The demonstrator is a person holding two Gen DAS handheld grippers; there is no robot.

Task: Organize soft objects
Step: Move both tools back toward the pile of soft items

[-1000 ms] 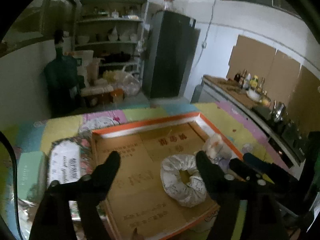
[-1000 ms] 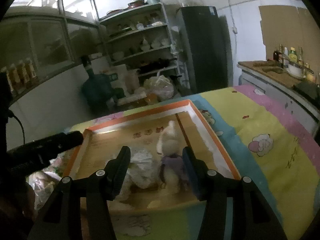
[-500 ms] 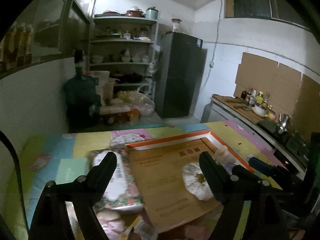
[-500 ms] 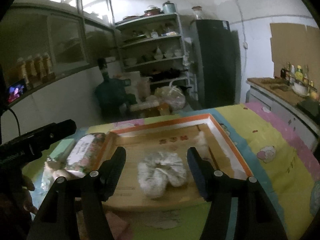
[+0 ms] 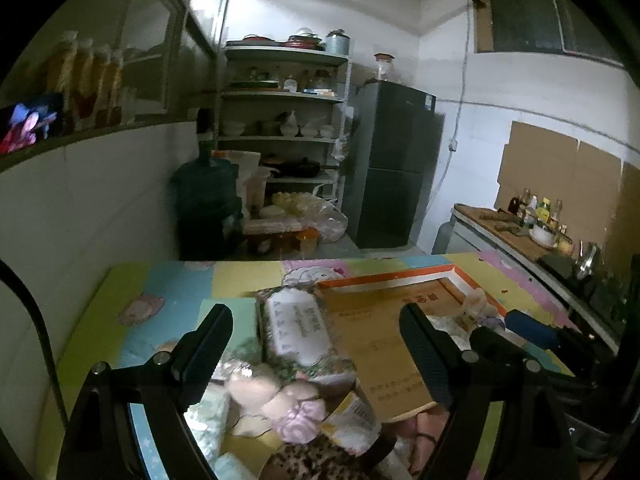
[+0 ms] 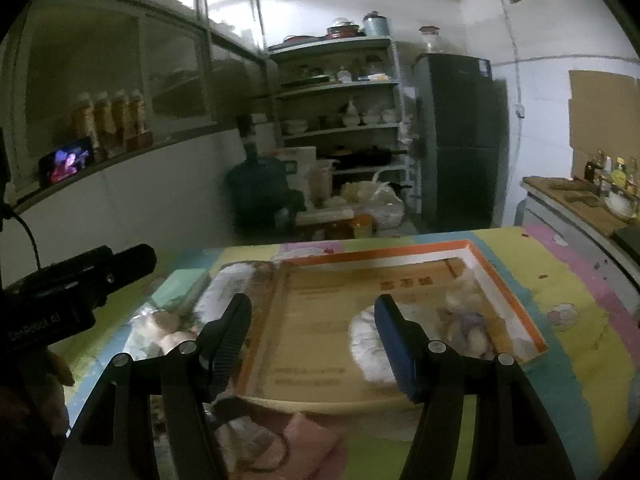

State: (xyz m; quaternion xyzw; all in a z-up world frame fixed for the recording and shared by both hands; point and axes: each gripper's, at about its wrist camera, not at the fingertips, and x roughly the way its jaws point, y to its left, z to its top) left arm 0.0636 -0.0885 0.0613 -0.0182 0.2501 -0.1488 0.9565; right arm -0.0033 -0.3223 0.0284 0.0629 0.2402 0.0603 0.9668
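Observation:
A cardboard tray with an orange rim (image 5: 384, 278) (image 6: 400, 249) lies on the pastel mat. In it are a white ruffled ring cushion (image 6: 362, 340) (image 5: 442, 322) and a small pale plush bunny (image 6: 466, 320) (image 5: 476, 306) near the right wall. My left gripper (image 5: 316, 332) is open and empty, hanging above a floral tissue pack (image 5: 296, 330) and a heap of pink plush toys (image 5: 256, 388). My right gripper (image 6: 312, 320) is open and empty, back from the tray's near edge. Its blue-padded finger (image 5: 534, 330) shows in the left wrist view.
Left of the tray lie the tissue pack (image 6: 226, 290), pink plush pieces (image 6: 168, 330) and a pink cloth (image 6: 296, 440) near the front. A leopard-print item (image 5: 320, 460) sits at the bottom. The left gripper's body (image 6: 80, 280) is at the left. Shelves, a water jug and a fridge stand behind.
Both grippers drew back and up from the tray. The left one swung left over the tissue pack and plush heap. The right jaws widened; the bunny once between them lies in the tray.

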